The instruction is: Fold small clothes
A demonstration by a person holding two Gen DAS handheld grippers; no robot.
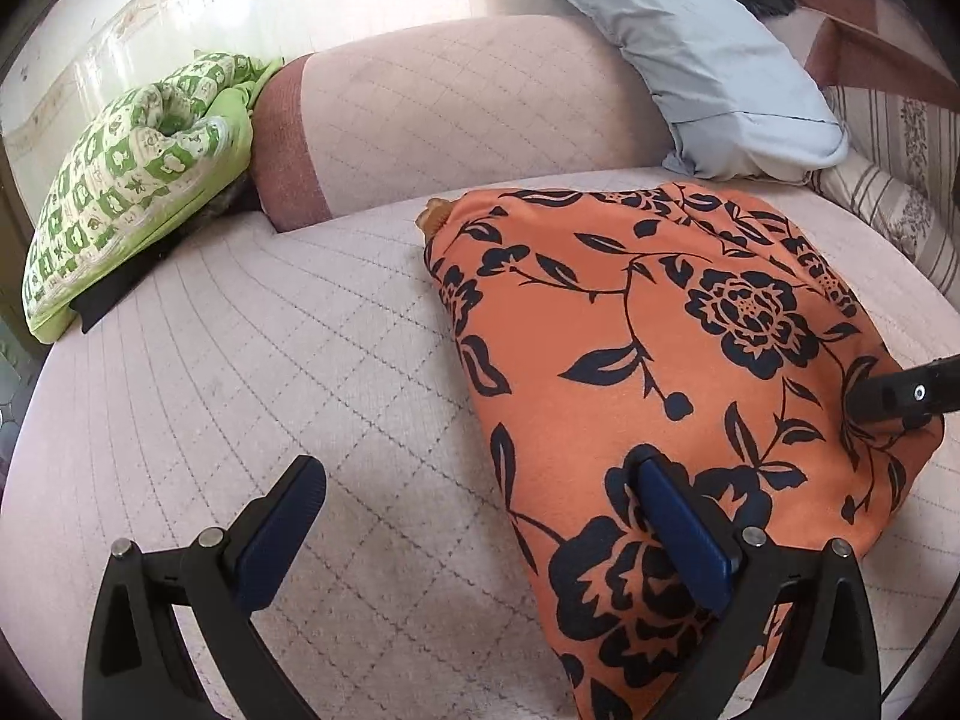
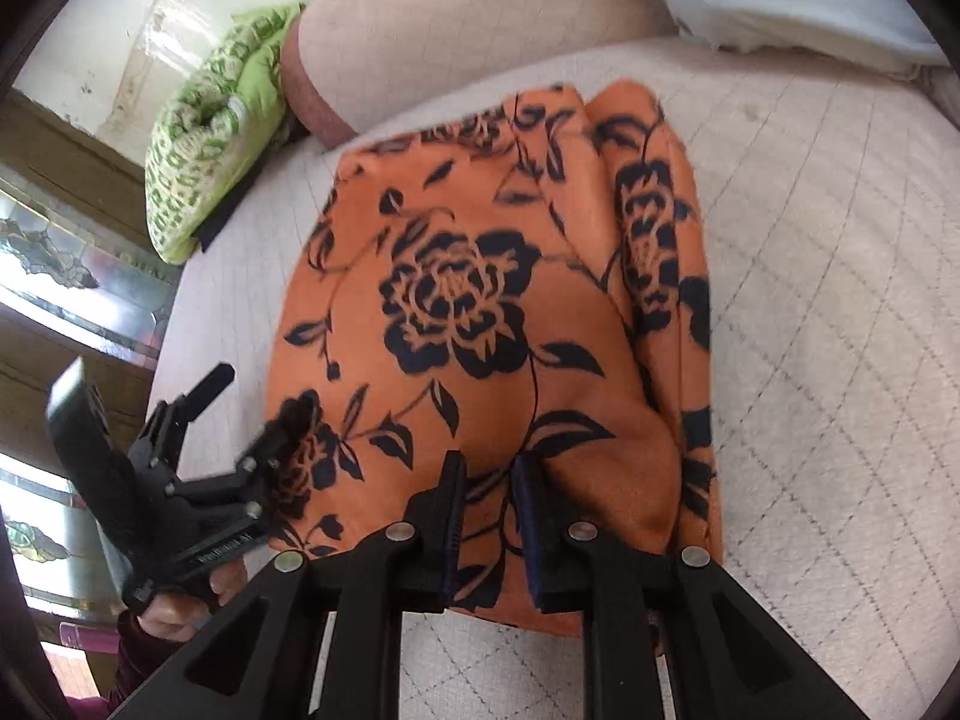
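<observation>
Two claws work on one orange cloth (image 1: 654, 372) with black flowers. It lies on a pale quilted bed (image 1: 252, 396), a bit to the right of the middle, folded over with a thick rolled edge on its right side in the right wrist view.

The left claw (image 1: 480, 534) has its two blue pads wide apart. One pad sits over the bare bed and the other rests on the near corner of the cloth. It holds nothing.

The right claw (image 2: 487, 519) is at the near edge of the cloth. Its pads are close together with a small gap, and the cloth bunches up between them. It looks like it pinches a fold of the cloth. In the left wrist view only its black tip shows, pressing the cloth at the far right.

Some other things lie around. A green and white pillow (image 1: 132, 180) leans at the far left of the bed, with a dark flat thing under it. A long pale bolster (image 1: 456, 114) with a red-brown band lies along the back. A light blue pillow (image 1: 714, 54) sits at the back right, just beside the top of the cloth. A striped cushion (image 1: 894, 204) is at the right edge. None of them lies on the cloth.
</observation>
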